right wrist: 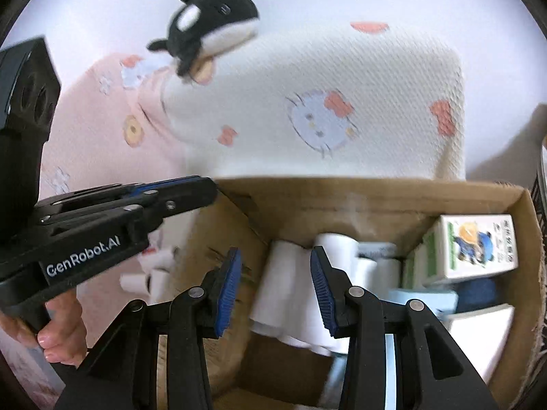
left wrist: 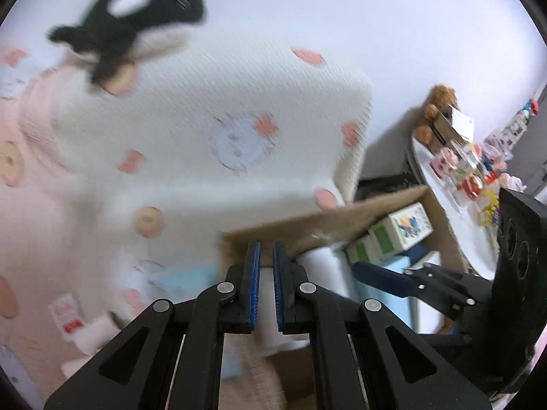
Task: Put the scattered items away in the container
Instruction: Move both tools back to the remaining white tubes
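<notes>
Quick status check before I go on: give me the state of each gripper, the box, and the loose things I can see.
left gripper: jaws nearly together, nothing clearly held.
right gripper: open, empty, above the box.
cardboard box: open-topped, partly filled.
white rolls: lying inside the box.
cartoon carton: inside the box, against its right wall.
orca plush: outside the box, on top of the pillow.
patterned pillow: behind the box.
</notes>
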The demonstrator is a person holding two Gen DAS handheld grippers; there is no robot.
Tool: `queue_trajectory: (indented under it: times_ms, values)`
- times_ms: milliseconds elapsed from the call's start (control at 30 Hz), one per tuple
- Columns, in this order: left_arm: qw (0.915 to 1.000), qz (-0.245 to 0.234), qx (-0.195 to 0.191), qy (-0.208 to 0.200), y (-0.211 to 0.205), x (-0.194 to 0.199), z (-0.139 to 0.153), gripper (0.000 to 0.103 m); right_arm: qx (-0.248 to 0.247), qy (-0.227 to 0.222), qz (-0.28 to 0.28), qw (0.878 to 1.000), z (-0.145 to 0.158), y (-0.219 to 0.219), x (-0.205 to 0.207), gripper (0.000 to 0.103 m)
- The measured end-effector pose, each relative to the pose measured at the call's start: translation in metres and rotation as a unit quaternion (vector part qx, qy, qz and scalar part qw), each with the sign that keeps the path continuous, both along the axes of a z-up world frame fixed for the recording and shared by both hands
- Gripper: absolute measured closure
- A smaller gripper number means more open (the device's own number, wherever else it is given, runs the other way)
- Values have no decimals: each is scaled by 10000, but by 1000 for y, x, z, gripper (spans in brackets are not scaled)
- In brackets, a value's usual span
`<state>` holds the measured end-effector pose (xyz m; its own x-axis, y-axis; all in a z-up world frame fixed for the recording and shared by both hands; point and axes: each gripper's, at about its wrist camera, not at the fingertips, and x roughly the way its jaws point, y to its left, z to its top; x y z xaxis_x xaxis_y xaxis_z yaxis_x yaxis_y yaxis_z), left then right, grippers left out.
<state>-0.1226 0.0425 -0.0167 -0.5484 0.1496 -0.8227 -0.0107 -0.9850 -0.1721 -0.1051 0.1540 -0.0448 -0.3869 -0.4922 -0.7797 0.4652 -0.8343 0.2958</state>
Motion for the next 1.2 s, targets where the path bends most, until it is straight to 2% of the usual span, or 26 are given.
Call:
queue_trajectory:
  times_ms: [133,267,367,533,667,733,867,1000,1133,1200]
  values:
    - [9990,405,0,182,-45,20,11,95,-67,372,44,9993,22,-28,19,65]
    - [9969,721,310,-24,-87,36,0,95,-196,673,92,9975,32,-50,30,65]
    - [9937,1031,415,-132,-119,53,-12,95,-320,640,197,9972,36,-65,36,65]
    - [9819,1836,441,-154,-176,84,-26,95,-49,777,221,9967,39,-88,47,65]
    - [9731,2210,623,-169,-210,101,-32,95,-129,750,245,9968,38,-104,55,65]
    - [9708,2322,574,-155,-220,111,-37,95,-83,789,264,9965,33,-116,60,65]
    - [9650,2561,264,-507,-229,128,-59,95,51,706,513,9962,16,-150,68,65]
    - [9612,2650,311,-703,-239,147,-81,95,114,705,818,9941,4,-179,76,65]
    - [9644,2592,230,-469,-242,160,-90,95,56,661,932,9934,-7,-193,82,65]
    - [9654,2566,363,-275,-242,167,-94,95,94,496,1011,9936,-16,-200,81,65]
